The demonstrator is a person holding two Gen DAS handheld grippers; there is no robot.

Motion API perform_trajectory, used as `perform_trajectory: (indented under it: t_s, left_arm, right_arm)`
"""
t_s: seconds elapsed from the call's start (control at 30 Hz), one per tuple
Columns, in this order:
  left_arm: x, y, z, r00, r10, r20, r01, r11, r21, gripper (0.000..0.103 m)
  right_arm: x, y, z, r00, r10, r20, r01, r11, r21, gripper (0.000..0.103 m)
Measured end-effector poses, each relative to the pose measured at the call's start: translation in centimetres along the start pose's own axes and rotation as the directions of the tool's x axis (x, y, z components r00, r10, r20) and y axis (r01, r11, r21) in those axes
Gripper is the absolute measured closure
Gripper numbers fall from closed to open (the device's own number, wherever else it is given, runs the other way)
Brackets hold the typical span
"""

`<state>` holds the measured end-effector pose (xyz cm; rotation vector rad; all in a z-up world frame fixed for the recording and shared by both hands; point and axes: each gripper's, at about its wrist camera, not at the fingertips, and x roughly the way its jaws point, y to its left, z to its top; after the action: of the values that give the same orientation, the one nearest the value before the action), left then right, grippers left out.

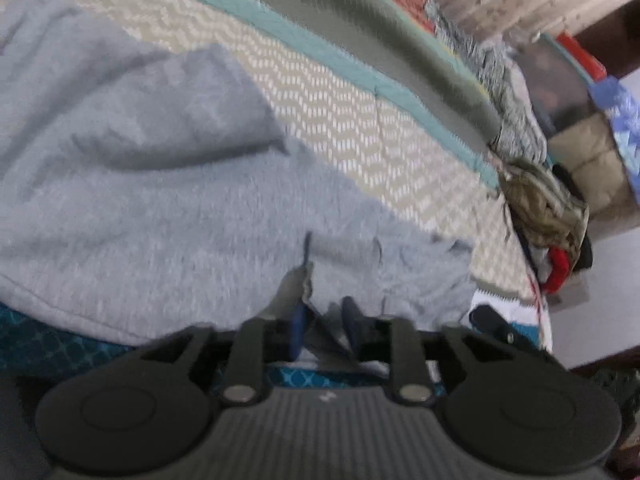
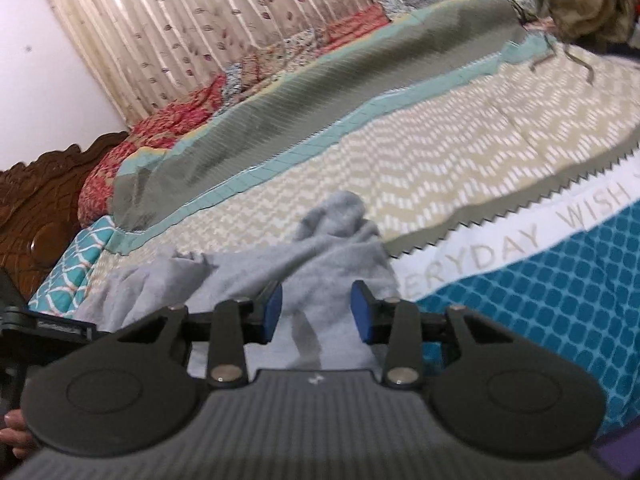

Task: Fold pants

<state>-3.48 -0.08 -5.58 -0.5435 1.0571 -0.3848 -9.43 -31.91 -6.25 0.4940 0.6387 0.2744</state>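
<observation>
The pants (image 1: 160, 184), pale grey fleece, lie rumpled on the bed (image 1: 360, 120), filling the left and centre of the left wrist view and bunched at lower centre of the right wrist view. The left tongs (image 1: 324, 328) stand at the lower centre of their frame with a small gap between the blue pads, and a bit of grey cloth and what may be a drawstring sits between them; blur leaves it unclear whether the pads press on it, so I cannot tell if they grip. The right tongs (image 2: 316, 312) stand apart with 2 blue pads clear of the fabric that shows between them, holding nothing. To do this step well, I judge each pair should take a firm bite of 1 edge, near the waistband, then lift together so the cloth hangs flat before it is laid over. The left view alone shows the broad spread of the garment and a heap of clothes (image 1: 548, 208) at the right edge; the right view alone shows the carved headboard (image 2: 36, 208), the curtain (image 2: 200, 20) and the lettered band (image 2: 520, 240) on the bedcover.
</observation>
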Motion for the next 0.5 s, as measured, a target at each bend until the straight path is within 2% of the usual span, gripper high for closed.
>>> perform_trajectory:
  t_s: [0.07, 0.2, 0.23, 0.33, 0.4, 0.5]
  left_arm:
    - [-0.5, -0.3, 0.2, 0.999, 0.008, 0.031, -0.009, 1.0, 0.02, 0.074]
    - [-0.8, -2.2, -0.1, 0.991, 0.094, 0.09, -0.105, 0.987, 0.121, 0.074]
    - [-0.8, -2.8, -0.3, 0.985, 0.129, 0.112, -0.146, 0.976, 0.16, 0.074]
    - [-0.8, -3.6, -0.6, 0.974, 0.184, 0.135, -0.21, 0.953, 0.22, 0.074]
    - [-0.7, -3.5, -0.9, 0.971, 0.204, 0.127, -0.228, 0.946, 0.232, 0.074]
    - [-0.4, -3.5, -0.9, 0.963, 0.242, 0.122, -0.265, 0.932, 0.248, 0.074]
  right_arm:
    - [0.0, 1.1, 0.2, 0.999, 0.051, -0.01, -0.051, 0.998, -0.032, 0.062]
    - [1.7, 3.3, -0.1, 0.993, 0.098, -0.069, -0.105, 0.988, -0.114, 0.062]
    - [2.5, 3.6, -0.3, 0.992, 0.082, -0.091, -0.093, 0.988, -0.121, 0.062]
    - [5.5, 2.9, -1.1, 0.986, 0.025, -0.162, -0.04, 0.995, -0.089, 0.062]
    - [7.2, 2.0, -1.7, 0.978, -0.03, -0.205, 0.019, 0.998, -0.055, 0.069]
    - [7.1, 1.3, -1.5, 0.981, -0.013, -0.195, 0.013, 1.0, -0.004, 0.069]
